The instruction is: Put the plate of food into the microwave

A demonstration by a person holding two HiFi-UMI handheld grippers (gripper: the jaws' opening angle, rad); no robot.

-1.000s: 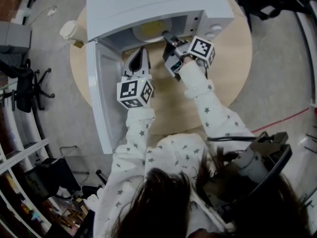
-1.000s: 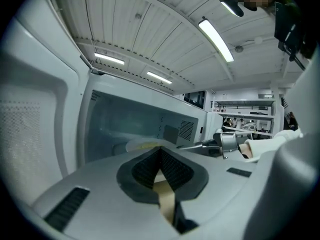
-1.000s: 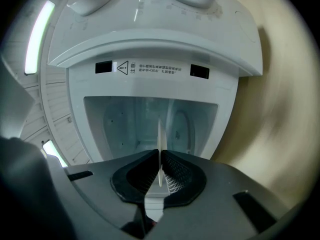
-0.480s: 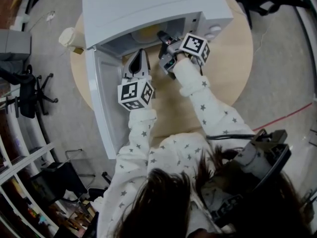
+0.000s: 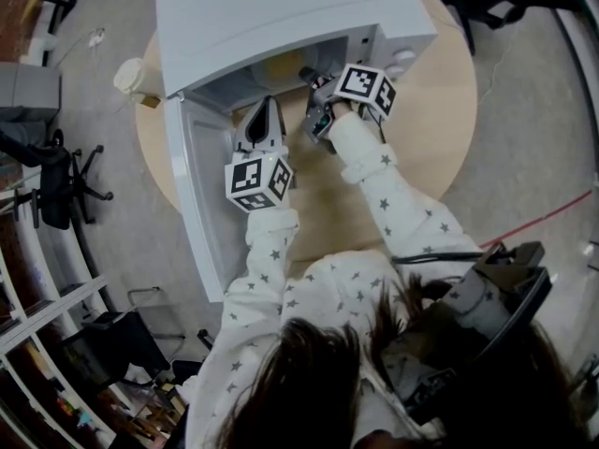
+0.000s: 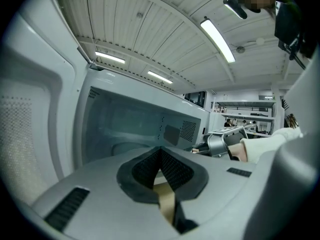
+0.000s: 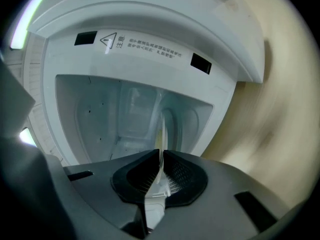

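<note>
A white microwave point(image 5: 281, 17) stands on a round wooden table point(image 5: 430, 110) with its door point(image 5: 201, 195) swung open to the left. A plate of yellow food point(image 5: 278, 64) sits partly inside the cavity, mostly hidden under the top. My right gripper point(image 5: 312, 80) is at the opening, shut on the plate's rim. In the right gripper view the plate point(image 7: 162, 131) shows edge-on between the pads of that gripper point(image 7: 160, 159), with the cavity point(image 7: 110, 119) behind it. My left gripper point(image 5: 263, 110) hovers just left of it, shut and holding nothing point(image 6: 160, 154), facing the cavity point(image 6: 130, 129).
A paper cup point(image 5: 131, 75) stands on the table behind the door's hinge side. The open door point(image 6: 30, 134) walls off the left of my left gripper. Black office chairs point(image 5: 47, 171) and shelving are on the floor at the left.
My right gripper has pushed the plate further into the cavity, so less of it shows under the microwave's top. The left gripper has barely moved.
</note>
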